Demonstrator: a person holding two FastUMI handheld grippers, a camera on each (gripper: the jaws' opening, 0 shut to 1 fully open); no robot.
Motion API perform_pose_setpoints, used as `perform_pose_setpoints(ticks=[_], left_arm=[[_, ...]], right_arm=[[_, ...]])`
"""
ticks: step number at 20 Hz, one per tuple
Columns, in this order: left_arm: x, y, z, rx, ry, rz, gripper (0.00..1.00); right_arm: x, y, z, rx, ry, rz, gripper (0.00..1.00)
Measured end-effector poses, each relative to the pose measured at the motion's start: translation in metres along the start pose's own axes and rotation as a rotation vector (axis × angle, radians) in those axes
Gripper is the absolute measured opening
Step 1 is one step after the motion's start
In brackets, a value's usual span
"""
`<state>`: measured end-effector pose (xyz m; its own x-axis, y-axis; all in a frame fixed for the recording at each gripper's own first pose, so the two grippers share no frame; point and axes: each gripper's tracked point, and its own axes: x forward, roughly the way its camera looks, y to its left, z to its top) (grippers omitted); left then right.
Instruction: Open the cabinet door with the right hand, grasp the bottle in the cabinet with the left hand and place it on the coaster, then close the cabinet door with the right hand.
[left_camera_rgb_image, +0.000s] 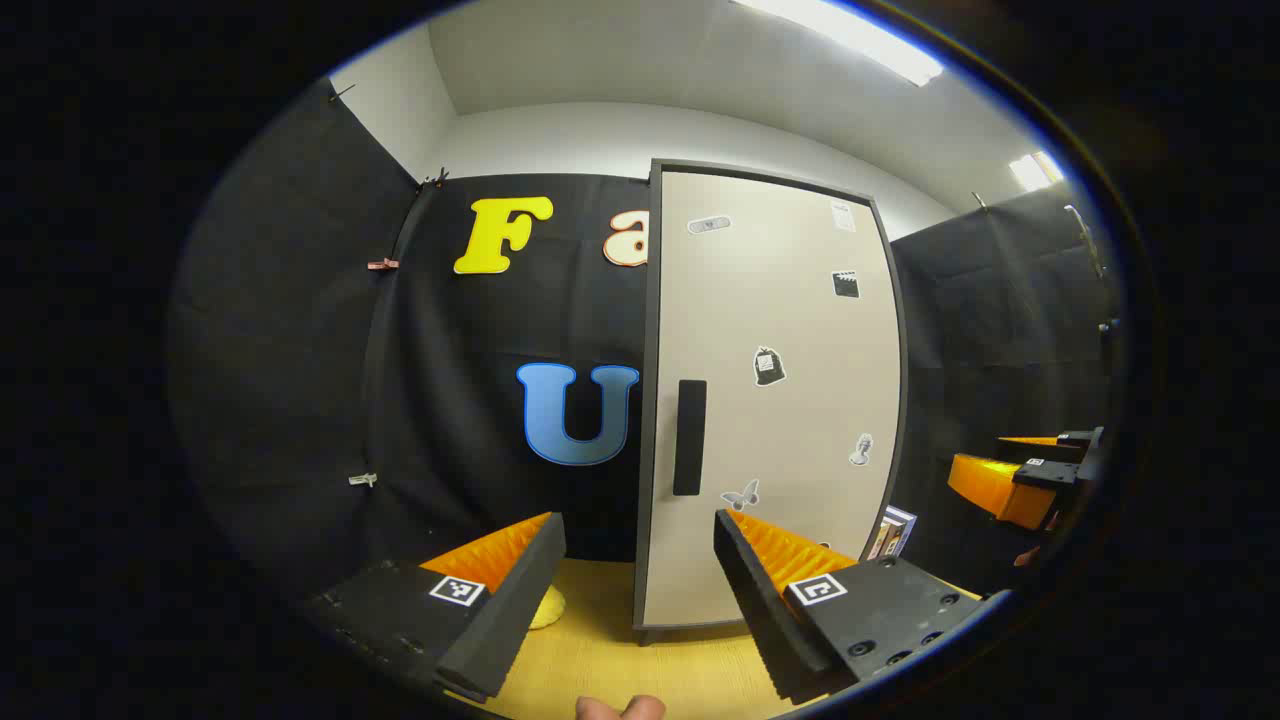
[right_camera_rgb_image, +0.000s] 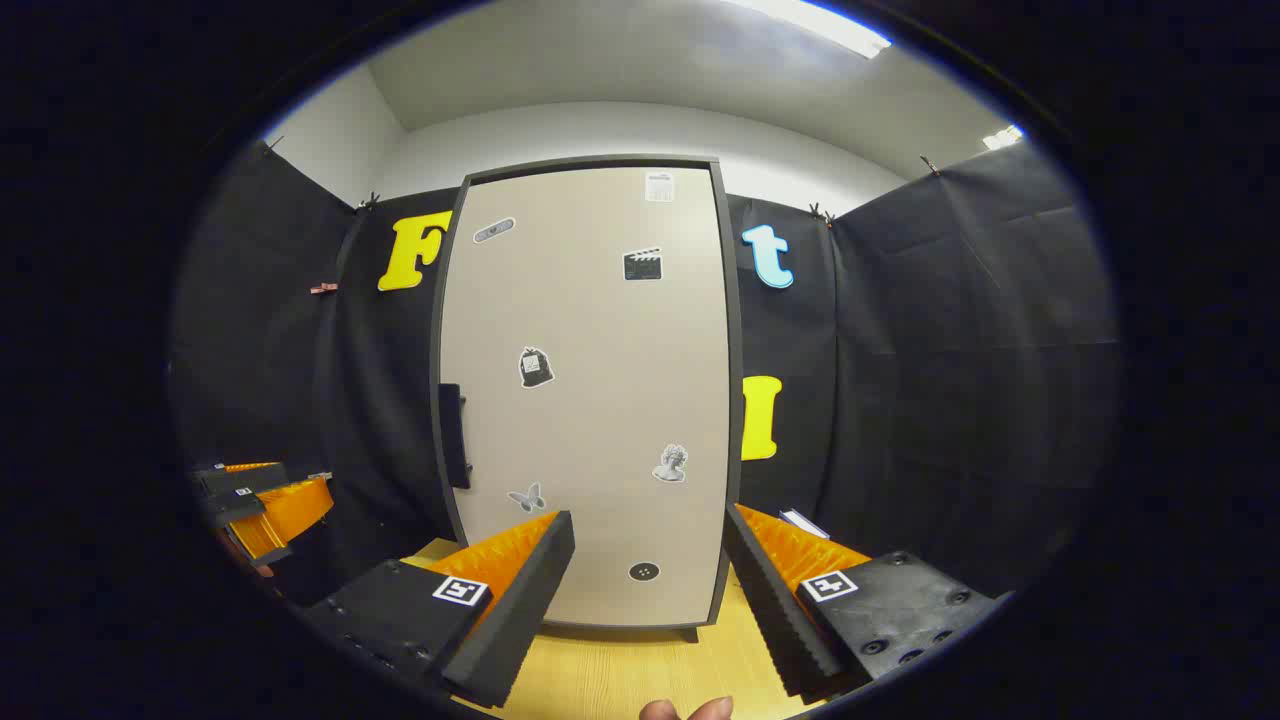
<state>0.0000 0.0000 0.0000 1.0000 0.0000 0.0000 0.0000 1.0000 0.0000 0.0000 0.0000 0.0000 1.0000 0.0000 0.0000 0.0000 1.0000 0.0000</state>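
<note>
- Standing shut on the light wooden table (right_camera_rgb_image: 600, 680), the tall beige cabinet door (right_camera_rgb_image: 590, 400) has a dark frame, a black bar handle (right_camera_rgb_image: 452, 435) on its left edge and small stickers all over it.
- A pale yellow round thing (left_camera_rgb_image: 548, 606) lies near the cabinet's left front corner, probably the coaster, mostly hidden.
- Right gripper (right_camera_rgb_image: 648, 585), fingers spread, sits just in front of the door, not touching.
- Left gripper (left_camera_rgb_image: 640, 590), also spread and empty, faces the handle side.

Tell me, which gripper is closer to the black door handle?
Left, probably. The handle sits between the left gripper fingers in its view; the right gripper faces the door's middle, handle off to its left.
</note>
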Motion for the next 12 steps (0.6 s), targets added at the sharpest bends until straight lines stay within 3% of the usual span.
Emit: perform_pose_setpoints(ticks=[12], left_arm=[[0.0, 0.009, -0.005, 0.014, 0.014, 0.009, 0.95]], right_arm=[[-0.002, 0.014, 0.002, -0.022, -0.014, 0.015, 0.98]])
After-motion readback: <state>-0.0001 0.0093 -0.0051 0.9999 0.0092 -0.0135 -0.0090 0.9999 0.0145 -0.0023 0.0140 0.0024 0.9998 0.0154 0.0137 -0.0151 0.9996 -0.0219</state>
